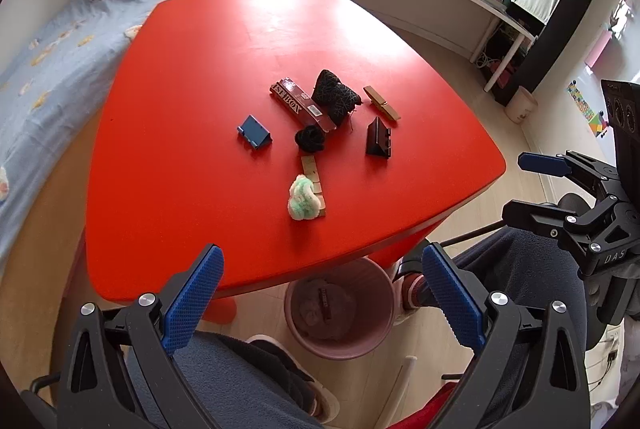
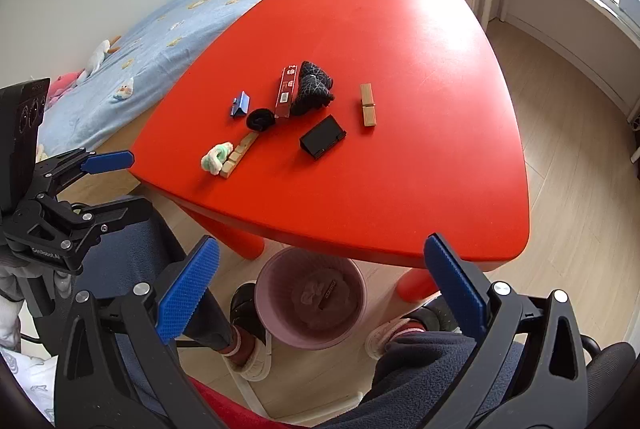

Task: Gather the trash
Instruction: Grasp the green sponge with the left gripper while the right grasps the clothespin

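While both tools are held back from the near edge of the red table (image 1: pixel 180 109), the left gripper (image 1: pixel 320 297) and the right gripper (image 2: pixel 320 289) are seen with blue pads spread wide and nothing between them.

A cluster of small things is carried near the middle of the table. A dark red carton (image 1: pixel 303 103) marked "BOX" is laid flat, its long axis running from the far left toward the near right in the left wrist view. A black patterned bundle (image 1: pixel 335 97) is pressed against its right side, and a small black ball (image 1: pixel 309 139) is set at its near end. A blue stand (image 1: pixel 254 133) is placed apart on the left, a black stand (image 1: pixel 378 137) on the right. A wooden clothespin (image 1: pixel 382 103) is laid beyond the black stand, its long axis roughly parallel to the carton. Nearest the front edge, a green-and-white fluffy wad (image 1: pixel 304 199) is rested against a wooden strip (image 1: pixel 312 171) whose long axis is pointed toward the ball.

Below the front edge, between the person's feet, a pink bin (image 1: pixel 340 309) is stood on the floor, holding crumpled material. A bed (image 1: pixel 48 61) is set along the table's left side.
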`<state>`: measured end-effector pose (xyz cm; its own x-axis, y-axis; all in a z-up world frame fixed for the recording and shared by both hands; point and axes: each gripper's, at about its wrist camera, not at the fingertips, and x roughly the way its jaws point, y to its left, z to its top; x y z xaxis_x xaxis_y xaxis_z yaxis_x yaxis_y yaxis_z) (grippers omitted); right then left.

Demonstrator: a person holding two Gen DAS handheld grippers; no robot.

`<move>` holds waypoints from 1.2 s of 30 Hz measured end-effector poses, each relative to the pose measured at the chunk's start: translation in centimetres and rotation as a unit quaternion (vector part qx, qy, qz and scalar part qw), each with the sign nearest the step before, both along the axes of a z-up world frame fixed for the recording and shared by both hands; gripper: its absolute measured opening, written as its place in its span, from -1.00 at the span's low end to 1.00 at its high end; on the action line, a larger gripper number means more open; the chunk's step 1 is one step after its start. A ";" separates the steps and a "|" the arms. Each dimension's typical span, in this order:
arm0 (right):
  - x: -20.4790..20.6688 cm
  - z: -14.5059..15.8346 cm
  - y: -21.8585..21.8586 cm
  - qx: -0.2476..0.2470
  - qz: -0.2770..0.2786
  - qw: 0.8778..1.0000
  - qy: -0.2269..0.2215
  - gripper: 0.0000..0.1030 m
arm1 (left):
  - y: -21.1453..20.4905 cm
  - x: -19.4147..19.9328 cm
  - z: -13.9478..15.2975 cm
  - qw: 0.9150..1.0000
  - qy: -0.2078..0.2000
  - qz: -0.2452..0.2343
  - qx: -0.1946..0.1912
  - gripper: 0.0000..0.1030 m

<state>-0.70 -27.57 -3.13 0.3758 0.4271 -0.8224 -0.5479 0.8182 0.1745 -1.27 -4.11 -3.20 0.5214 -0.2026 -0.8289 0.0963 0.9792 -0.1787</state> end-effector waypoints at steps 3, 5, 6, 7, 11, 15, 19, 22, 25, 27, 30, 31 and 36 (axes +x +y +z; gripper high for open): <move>1.7 0.2 0.4 -0.003 -0.002 1.000 -0.007 0.95 | 0.3 1.1 0.2 1.000 0.000 0.000 0.001 0.85; 2.7 0.3 0.7 -0.007 -0.004 1.000 -0.008 0.95 | 0.4 1.8 0.1 1.000 0.002 0.000 0.001 0.85; 3.3 0.3 0.9 -0.007 -0.003 1.000 -0.009 0.95 | 0.5 2.1 0.0 1.000 0.003 0.000 0.001 0.85; 3.8 0.2 1.1 -0.009 -0.004 1.000 -0.009 0.95 | 0.5 2.4 -0.1 1.000 0.005 -0.001 0.002 0.85; 5.9 -0.2 2.1 -0.017 -0.004 1.000 -0.008 0.95 | 0.6 3.8 -0.9 1.000 0.018 -0.001 0.003 0.85; 8.3 -1.3 3.1 -0.030 -0.005 1.000 0.000 0.95 | 0.8 5.1 -2.1 0.999 0.034 0.003 0.006 0.85; 10.6 -2.8 3.6 -0.041 -0.017 0.999 0.010 0.95 | 1.0 6.0 -3.0 0.999 0.047 0.006 0.009 0.85; 11.8 -4.0 3.9 -0.048 -0.025 0.998 0.018 0.95 | 1.1 6.4 -3.8 0.998 0.056 0.011 0.008 0.85; 12.8 -4.8 4.2 -0.051 -0.029 0.998 0.026 0.95 | 1.3 6.7 -4.3 0.998 0.059 0.015 0.005 0.85; 13.3 -5.2 4.5 -0.054 -0.030 0.998 0.027 0.95 | 1.4 6.8 -4.4 0.998 0.059 0.016 0.002 0.85; 13.7 -5.6 4.9 -0.058 -0.031 0.997 0.027 0.95 | 1.2 6.9 -4.4 0.998 0.057 0.014 -0.001 0.84; 13.8 -5.7 5.0 -0.059 -0.031 0.997 0.027 0.95 | 1.2 6.9 -4.5 0.998 0.057 0.014 -0.002 0.84; 14.1 -6.0 5.5 -0.054 -0.026 0.998 0.027 0.94 | 1.2 7.0 -4.7 0.998 0.063 0.013 -0.002 0.39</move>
